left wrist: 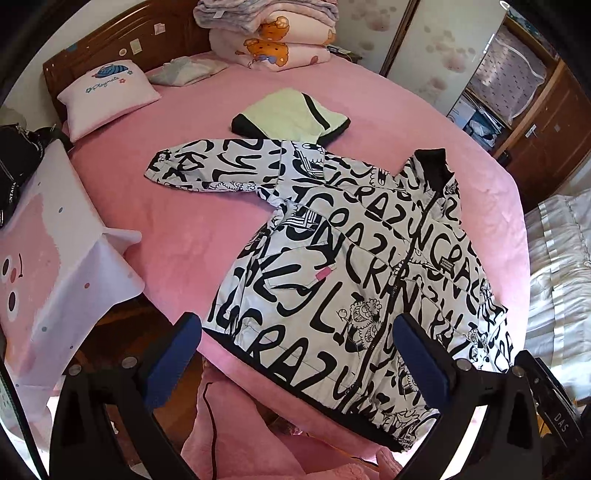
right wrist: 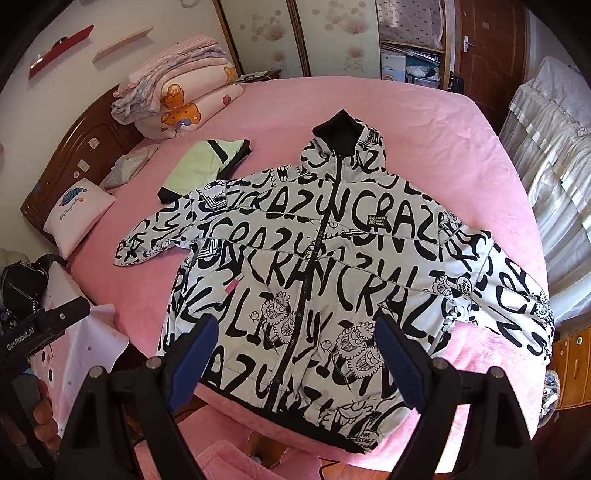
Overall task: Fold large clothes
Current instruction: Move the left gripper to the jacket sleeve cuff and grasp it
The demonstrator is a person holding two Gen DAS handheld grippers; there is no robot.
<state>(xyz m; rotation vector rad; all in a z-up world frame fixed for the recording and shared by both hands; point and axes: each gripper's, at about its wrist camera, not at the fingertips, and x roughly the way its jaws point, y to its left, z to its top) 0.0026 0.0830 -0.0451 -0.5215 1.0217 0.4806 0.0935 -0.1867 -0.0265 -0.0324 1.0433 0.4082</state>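
A white hooded jacket [left wrist: 351, 258] [right wrist: 325, 266] covered in black lettering lies front up and zipped on the pink bed [left wrist: 177, 229] [right wrist: 424, 122], hood at the far end. One sleeve [left wrist: 207, 166] stretches out to the left; the other sleeve [right wrist: 517, 295] drapes toward the bed's right edge. My left gripper [left wrist: 299, 347] hovers open above the jacket's near hem, left of the zip. My right gripper [right wrist: 297, 354] is open too, over the hem around the zip. Neither has anything between its blue pads. In the right wrist view the left gripper [right wrist: 55, 321] shows at the left edge.
A folded green-and-black garment [left wrist: 291, 114] [right wrist: 199, 162] lies beyond the left sleeve. Stacked quilts [left wrist: 273, 33] [right wrist: 177, 96] and a pink pillow [left wrist: 107, 92] sit by the wooden headboard. A cloth-covered side table [left wrist: 55, 258] with a black bag [left wrist: 14, 162] stands left of the bed.
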